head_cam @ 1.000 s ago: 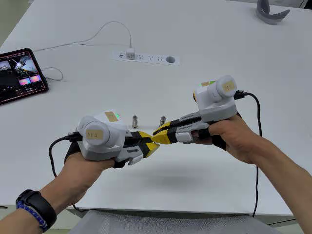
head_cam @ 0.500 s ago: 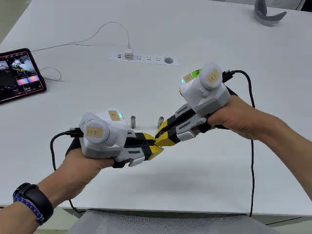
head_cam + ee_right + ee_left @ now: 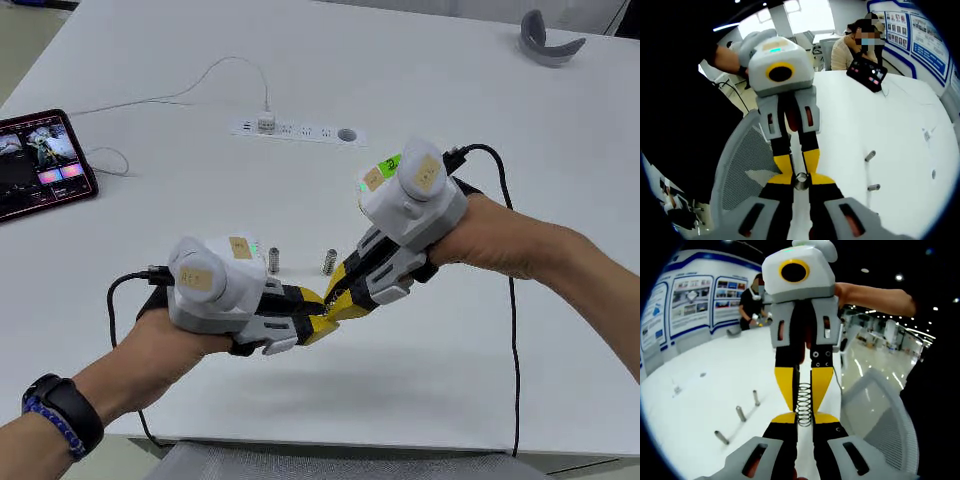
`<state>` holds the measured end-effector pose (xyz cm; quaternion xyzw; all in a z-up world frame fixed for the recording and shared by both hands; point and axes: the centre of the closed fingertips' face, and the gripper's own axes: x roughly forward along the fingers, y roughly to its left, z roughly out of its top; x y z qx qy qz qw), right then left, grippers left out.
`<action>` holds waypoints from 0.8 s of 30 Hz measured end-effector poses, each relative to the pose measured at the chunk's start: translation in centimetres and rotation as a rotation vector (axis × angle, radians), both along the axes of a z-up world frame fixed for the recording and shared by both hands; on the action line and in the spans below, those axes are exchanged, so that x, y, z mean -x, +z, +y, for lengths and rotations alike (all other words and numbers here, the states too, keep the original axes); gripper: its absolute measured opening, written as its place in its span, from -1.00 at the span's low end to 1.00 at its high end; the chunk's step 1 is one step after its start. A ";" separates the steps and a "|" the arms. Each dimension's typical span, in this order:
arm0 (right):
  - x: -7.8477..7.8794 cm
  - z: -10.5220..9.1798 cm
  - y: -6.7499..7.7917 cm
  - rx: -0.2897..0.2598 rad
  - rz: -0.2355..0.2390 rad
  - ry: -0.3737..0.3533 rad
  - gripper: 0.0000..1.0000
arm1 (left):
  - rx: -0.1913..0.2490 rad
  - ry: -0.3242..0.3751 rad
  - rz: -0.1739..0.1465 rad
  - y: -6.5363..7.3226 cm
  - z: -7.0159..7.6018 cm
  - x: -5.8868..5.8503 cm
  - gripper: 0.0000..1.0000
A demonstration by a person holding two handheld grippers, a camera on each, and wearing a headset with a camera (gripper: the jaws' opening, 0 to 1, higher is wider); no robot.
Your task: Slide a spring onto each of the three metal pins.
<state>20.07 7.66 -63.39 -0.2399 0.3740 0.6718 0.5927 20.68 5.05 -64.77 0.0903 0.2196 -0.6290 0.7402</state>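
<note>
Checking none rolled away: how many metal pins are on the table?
3. In the left gripper view they stand in a row on the table: nearest pin, middle pin, farthest pin.

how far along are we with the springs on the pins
Done: nothing visibly; the three metal pins look bare. In hand: one spring, clamped by both the left gripper and right gripper, tip to tip. Left: all three pins need springs.
</note>
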 end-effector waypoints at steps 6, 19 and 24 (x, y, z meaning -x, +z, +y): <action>-0.1 -0.2 -0.2 0.000 -0.020 -0.005 -0.76 | 0.001 0.003 -0.010 -0.1 -0.1 0.0 -0.80; -0.9 -1.6 -1.0 0.000 -0.020 -0.098 -0.76 | -0.020 0.081 -0.003 -1.4 1.2 -0.5 -0.59; -1.5 -2.8 -1.3 0.011 -0.026 -0.132 -0.76 | -0.023 0.143 0.017 -1.9 2.6 -1.3 -0.47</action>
